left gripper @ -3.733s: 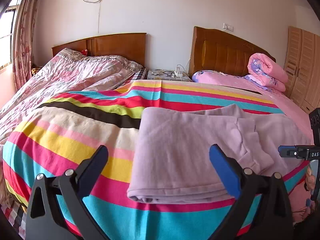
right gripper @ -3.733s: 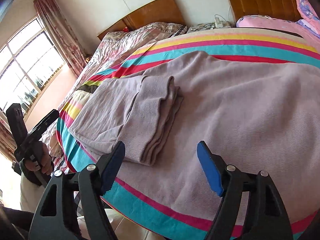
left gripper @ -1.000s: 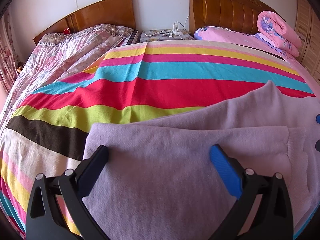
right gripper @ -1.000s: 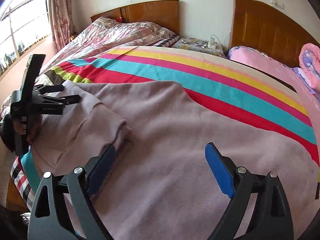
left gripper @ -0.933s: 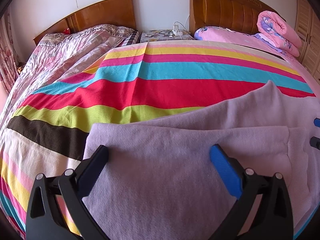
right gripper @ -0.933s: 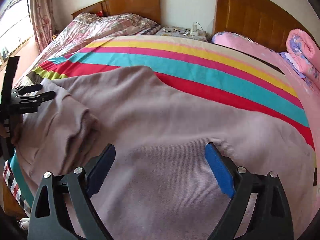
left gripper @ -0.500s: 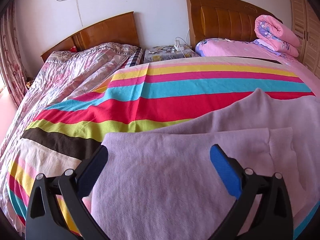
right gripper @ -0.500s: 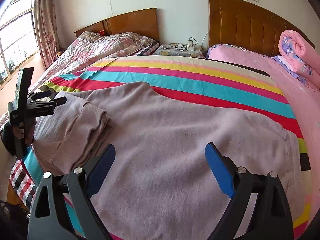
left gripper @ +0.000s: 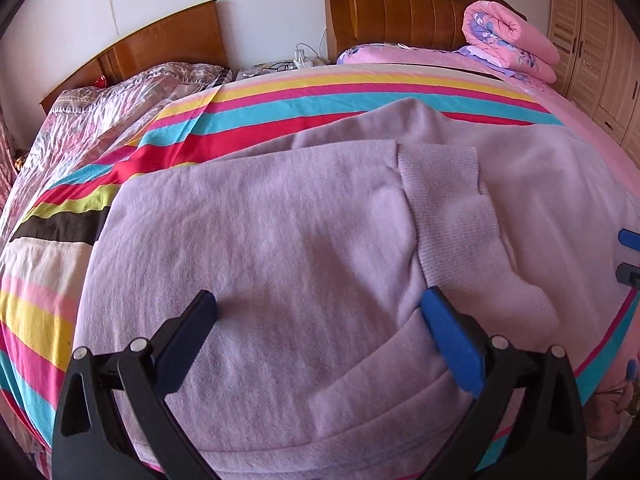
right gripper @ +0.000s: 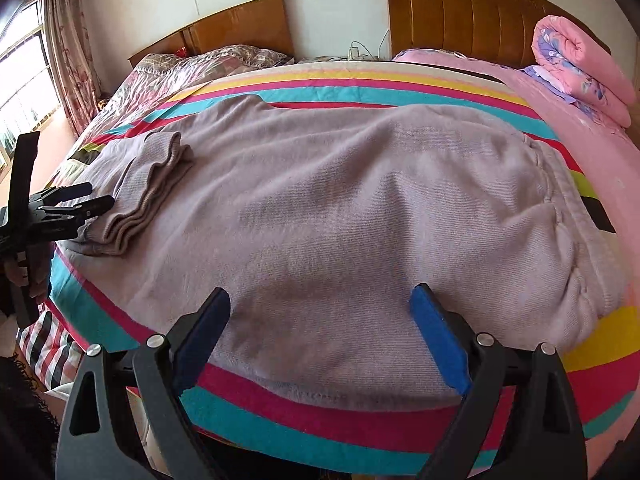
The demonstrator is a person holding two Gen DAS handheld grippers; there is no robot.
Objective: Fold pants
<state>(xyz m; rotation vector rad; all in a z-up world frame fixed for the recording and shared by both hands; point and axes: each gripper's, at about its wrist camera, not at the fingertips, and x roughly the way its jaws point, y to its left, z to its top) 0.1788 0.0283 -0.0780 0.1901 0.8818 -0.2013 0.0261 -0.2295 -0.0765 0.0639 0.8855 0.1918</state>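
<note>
Nearest, left claw (left gripper: 320, 316) and right claw (right gripper: 320, 312) both spread wide, empty, poised above lilac pants (right gripper: 340, 208). Pants spread along near edge of bed (right gripper: 360, 80), cuffs (right gripper: 148, 184) folded back toward left end, waistband (right gripper: 560, 220) toward right. Beyond, striped sheet, then rolled pink quilt (right gripper: 580, 68) near far right corner.

Lilac knit pants (right gripper: 340, 208) lie flat across the bed, ribbed cuffs folded back on top.
</note>
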